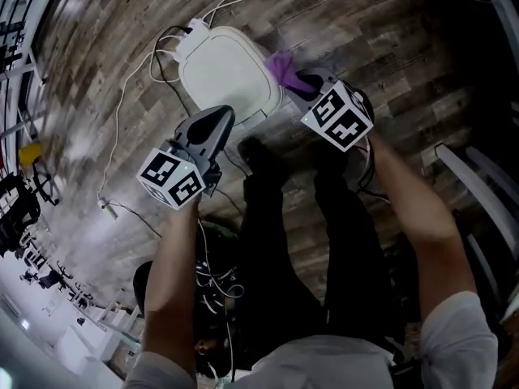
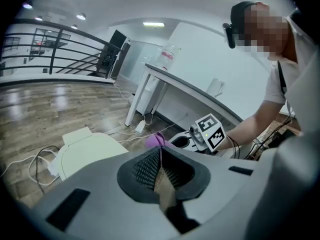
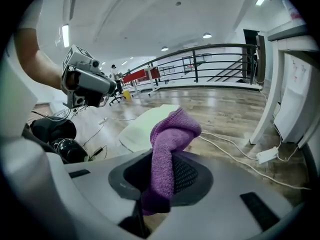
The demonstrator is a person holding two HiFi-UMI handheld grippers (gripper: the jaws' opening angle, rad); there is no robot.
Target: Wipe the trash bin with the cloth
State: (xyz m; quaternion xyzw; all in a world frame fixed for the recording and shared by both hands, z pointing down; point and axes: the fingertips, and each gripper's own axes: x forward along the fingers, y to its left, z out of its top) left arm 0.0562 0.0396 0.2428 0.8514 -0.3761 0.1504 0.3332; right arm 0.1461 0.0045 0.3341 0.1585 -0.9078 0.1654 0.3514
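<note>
A white trash bin (image 1: 227,70) with a closed lid stands on the wooden floor ahead of me; it also shows as the bin (image 2: 85,151) and the bin (image 3: 145,121). My right gripper (image 1: 304,83) is shut on a purple cloth (image 1: 283,67), held just off the bin's right edge. The cloth (image 3: 167,144) bunches up out of the jaws; the same cloth (image 2: 154,140) is visible from the other side. My left gripper (image 1: 212,124) hovers at the bin's near edge, its jaws shut with nothing between them (image 2: 161,171).
White cables (image 1: 134,79) and a power strip (image 1: 195,29) lie on the floor behind the bin. A white table (image 2: 165,79) stands to the right, its leg (image 3: 267,99) close by. My legs and shoes (image 1: 259,160) are just below the bin.
</note>
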